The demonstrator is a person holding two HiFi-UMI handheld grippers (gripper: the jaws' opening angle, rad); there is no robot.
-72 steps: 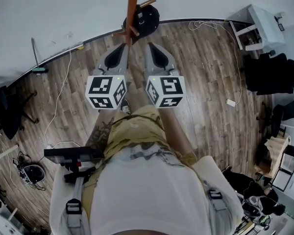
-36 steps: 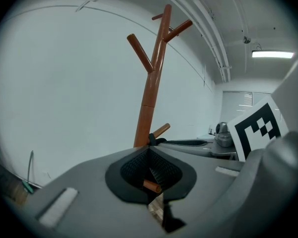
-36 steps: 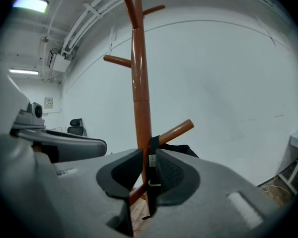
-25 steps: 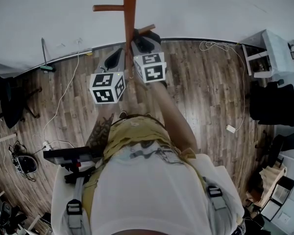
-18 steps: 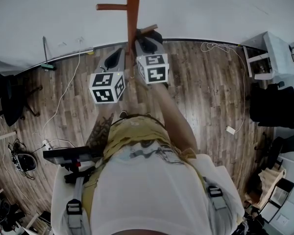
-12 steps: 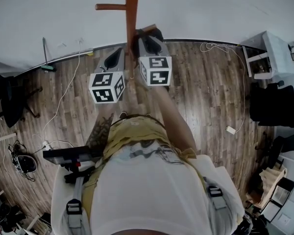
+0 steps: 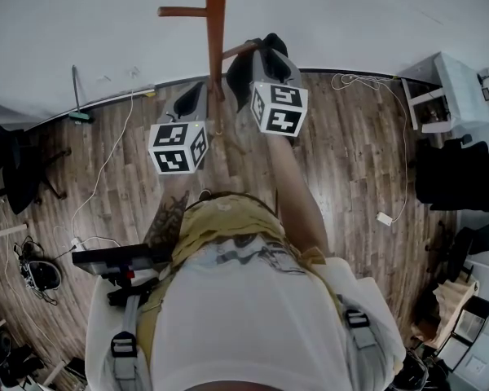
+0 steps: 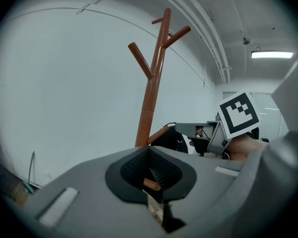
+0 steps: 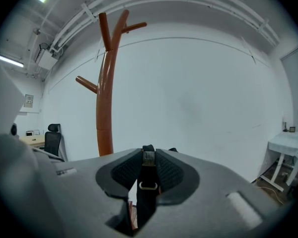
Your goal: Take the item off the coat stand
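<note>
A brown wooden coat stand (image 7: 216, 23) rises by the white wall. A black bag (image 7: 240, 70) hangs beside its low right peg (image 7: 238, 50). My right gripper (image 7: 266, 55) is up at that bag, just right of the pole. In the right gripper view its pads are shut on the bag's black strap (image 9: 148, 185), whose metal ring shows between them, and the coat stand (image 9: 105, 98) is to the left. My left gripper (image 7: 196, 94) waits lower, left of the pole. In the left gripper view its jaws (image 8: 148, 152) meet at the tips with nothing held, and the bag (image 8: 170, 138) shows behind.
The floor is wood planks (image 7: 350, 153) with loose cables (image 7: 106, 149). A white desk (image 7: 452, 88) and black chairs (image 7: 456, 169) stand at the right. More black gear lies at the left edge (image 7: 16, 186).
My right gripper has shifted right and away from the pole, and the black bag has come along with it. The left gripper has stayed put.
</note>
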